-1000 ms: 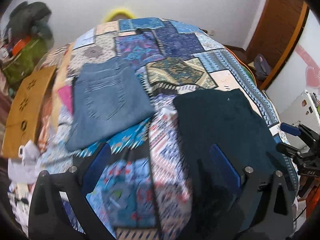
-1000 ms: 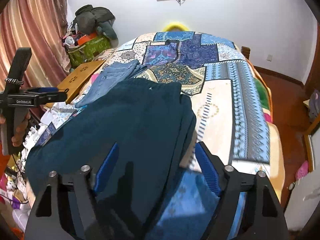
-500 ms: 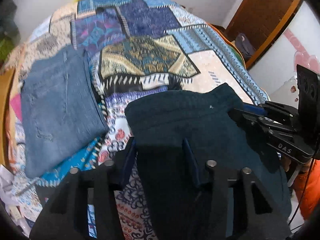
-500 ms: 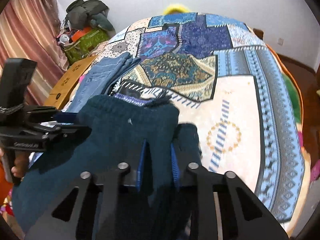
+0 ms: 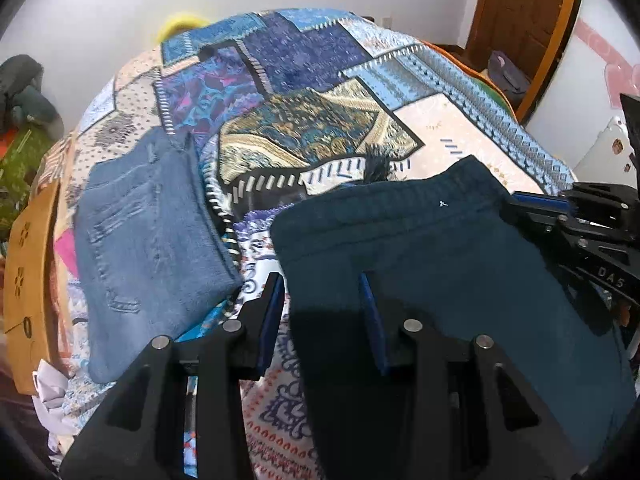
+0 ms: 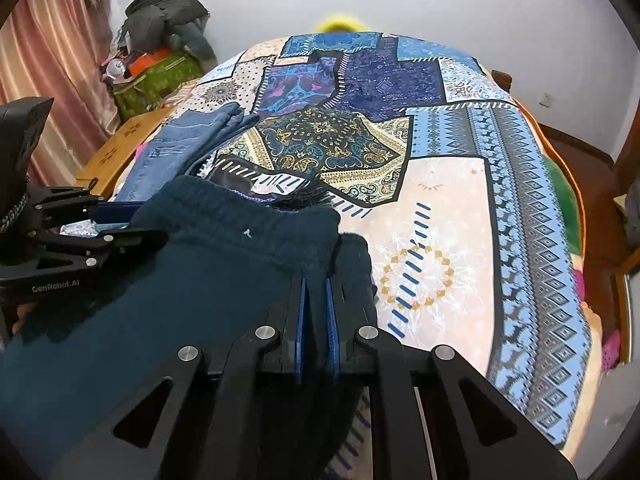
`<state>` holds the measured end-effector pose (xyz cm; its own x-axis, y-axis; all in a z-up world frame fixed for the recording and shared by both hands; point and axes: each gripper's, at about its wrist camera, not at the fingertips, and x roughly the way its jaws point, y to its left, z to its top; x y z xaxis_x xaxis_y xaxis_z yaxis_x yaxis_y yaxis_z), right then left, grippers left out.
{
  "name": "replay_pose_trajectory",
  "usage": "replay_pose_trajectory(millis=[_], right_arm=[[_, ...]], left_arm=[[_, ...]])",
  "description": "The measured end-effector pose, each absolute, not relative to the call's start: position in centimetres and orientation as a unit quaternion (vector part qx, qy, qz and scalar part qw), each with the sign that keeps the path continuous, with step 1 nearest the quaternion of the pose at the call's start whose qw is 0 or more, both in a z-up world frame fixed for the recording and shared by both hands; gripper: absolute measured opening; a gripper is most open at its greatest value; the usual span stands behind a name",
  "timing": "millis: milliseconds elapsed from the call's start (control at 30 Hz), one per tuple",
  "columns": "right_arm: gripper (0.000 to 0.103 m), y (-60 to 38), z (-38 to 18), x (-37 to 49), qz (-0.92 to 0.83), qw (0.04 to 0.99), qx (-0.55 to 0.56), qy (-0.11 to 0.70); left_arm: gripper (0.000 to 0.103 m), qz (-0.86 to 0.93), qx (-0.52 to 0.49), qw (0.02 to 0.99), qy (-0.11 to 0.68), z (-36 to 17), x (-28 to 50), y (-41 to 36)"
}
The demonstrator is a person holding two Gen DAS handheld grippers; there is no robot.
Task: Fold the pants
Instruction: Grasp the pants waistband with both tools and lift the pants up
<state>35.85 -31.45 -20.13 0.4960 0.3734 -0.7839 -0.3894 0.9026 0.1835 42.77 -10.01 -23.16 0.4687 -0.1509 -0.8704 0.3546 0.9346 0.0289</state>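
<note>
Right gripper [image 6: 316,316]: the jaws are pressed almost together, with a fold of the dark teal pants [image 6: 208,292] pinched between the blue pads near the waistband's right end; half a second ago they were closed on the cloth in the same way.
Left gripper [image 5: 322,316]: the jaws are partly open and straddle the left edge of the pants, with cloth between the pads; whether the cloth is gripped cannot be told. A second ago they were spread much wider.
Dark teal pants [image 5: 440,280]: laid on the bed, waistband towards the far side. A second ago they were spread long; now the waistband end is seen doubled over the rest.
Folded jeans [image 5: 148,240]: lying just left of the pants, unchanged.
Bed [image 6: 440,208]: covered by a patchwork quilt.
</note>
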Motion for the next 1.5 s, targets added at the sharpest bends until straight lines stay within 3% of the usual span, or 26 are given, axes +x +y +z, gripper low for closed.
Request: replay_pose_trajectory(millis=[167,233,267,300,333,433,500,800,1000,1167,1267,1367,1433,1500], right_arm=[[0.013,-32.2,-17.5,33.6,0.222,0.877,-0.009,0.425],[0.029,-32.5,-16.5,32.5,0.227,0.881,-0.005,0.415],[0.034,-32.8,-15.9,31.6,0.231,0.884,-0.002,0.407],[0.045,-32.9,-15.6,31.0,0.233,0.886,-0.001,0.401],[0.058,-33.1,-15.3,30.3,0.233,0.889,0.000,0.395],[0.084,-33.7,-14.6,28.4,0.227,0.895,0.000,0.383],[0.088,-34.0,-14.8,27.4,0.220,0.896,0.000,0.386],[0.088,-33.9,-20.9,28.1,0.226,0.827,0.071,0.509],[0.088,-33.2,-23.5,30.9,0.255,0.787,0.140,0.544],[0.080,-31.8,-24.3,32.8,0.280,0.769,0.154,0.554],[0.072,-31.6,-24.7,33.2,0.286,0.763,0.162,0.556],[0.062,-31.6,-24.8,33.5,0.279,0.760,0.175,0.561],[0.048,-31.1,-24.2,33.4,0.280,0.765,0.160,0.558],[0.037,-30.6,-23.4,32.9,0.278,0.775,0.132,0.552]], left_arm=[[0.041,-0.135,0.103,0.876,0.451,-19.7,40.4,-9.1],[0.047,-0.138,0.098,0.879,0.445,-18.7,39.5,-8.8],[0.062,-0.138,0.097,0.880,0.445,-18.4,39.1,-8.6],[0.085,-0.134,0.096,0.880,0.445,-18.0,38.7,-8.4],[0.093,-0.127,0.093,0.881,0.446,-17.7,38.1,-8.1],[0.097,-0.145,0.082,0.875,0.454,-17.4,37.2,-7.4],[0.097,-0.150,0.076,0.865,0.472,-17.8,36.9,-7.1],[0.097,-0.185,0.021,0.775,0.603,-24.0,38.2,-6.4],[0.098,-0.226,-0.016,0.730,0.644,-25.7,40.3,-7.0],[0.098,-0.251,-0.014,0.719,0.648,-26.4,41.2,-8.4],[0.097,-0.270,-0.037,0.718,0.641,-26.7,41.6,-8.8],[0.080,-0.298,-0.078,0.702,0.642,-26.6,41.9,-8.9],[0.076,-0.298,-0.075,0.701,0.644,-26.6,41.9,-9.1],[0.063,-0.298,-0.063,0.704,0.642,-26.2,41.7,-9.2]])
